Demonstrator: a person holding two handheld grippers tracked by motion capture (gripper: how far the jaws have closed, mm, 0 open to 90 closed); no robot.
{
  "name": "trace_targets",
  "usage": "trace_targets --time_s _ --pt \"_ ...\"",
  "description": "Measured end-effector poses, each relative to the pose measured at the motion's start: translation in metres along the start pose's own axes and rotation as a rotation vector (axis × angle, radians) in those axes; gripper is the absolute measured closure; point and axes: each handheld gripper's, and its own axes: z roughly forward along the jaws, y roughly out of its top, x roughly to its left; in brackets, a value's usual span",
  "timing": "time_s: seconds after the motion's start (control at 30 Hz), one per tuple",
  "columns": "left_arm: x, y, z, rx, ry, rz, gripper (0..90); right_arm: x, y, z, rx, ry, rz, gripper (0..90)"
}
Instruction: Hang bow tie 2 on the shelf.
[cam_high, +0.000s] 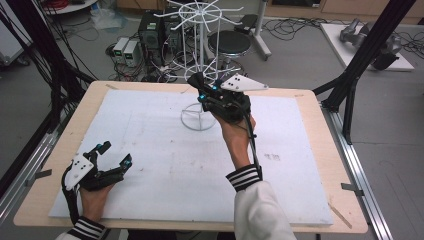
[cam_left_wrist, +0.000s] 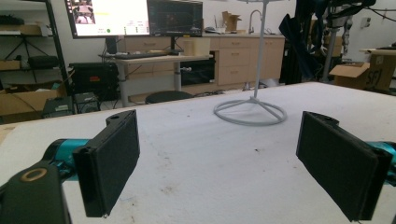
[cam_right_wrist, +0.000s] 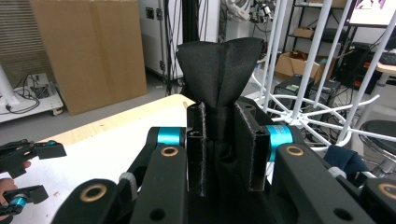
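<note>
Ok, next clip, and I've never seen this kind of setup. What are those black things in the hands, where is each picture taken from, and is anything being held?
There is no robot here. A person holds a hand-operated two-jaw tool in each hand. The high view looks down on a table covered by a white board. The other two pictures come from cameras riding on the tools, looking along their black jaws.

The left gripper rests low near the table's near edge, jaws wide apart, holding nothing. The right gripper is raised beside a white wire rack standing on the board. Its jaws are pinched on a piece of black cloth, which fans out above them.
</note>
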Motion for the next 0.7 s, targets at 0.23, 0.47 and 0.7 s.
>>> trace_targets --time_s 0.23,0.47,0.7 --pt "0.000 0.000 0.000 -0.001 0.001 0.000 13.9 0.000 -0.002 0.007 0.007 -0.001 0.009 75.8" --pt "0.000 0.000 0.000 0.000 -0.002 0.001 13.9 0.004 -0.006 0.016 0.039 0.000 -0.006 75.8" --pt "0.000 0.000 0.000 0.000 -0.003 -0.001 13.9 0.006 -0.013 0.022 0.071 -0.006 -0.007 75.7"
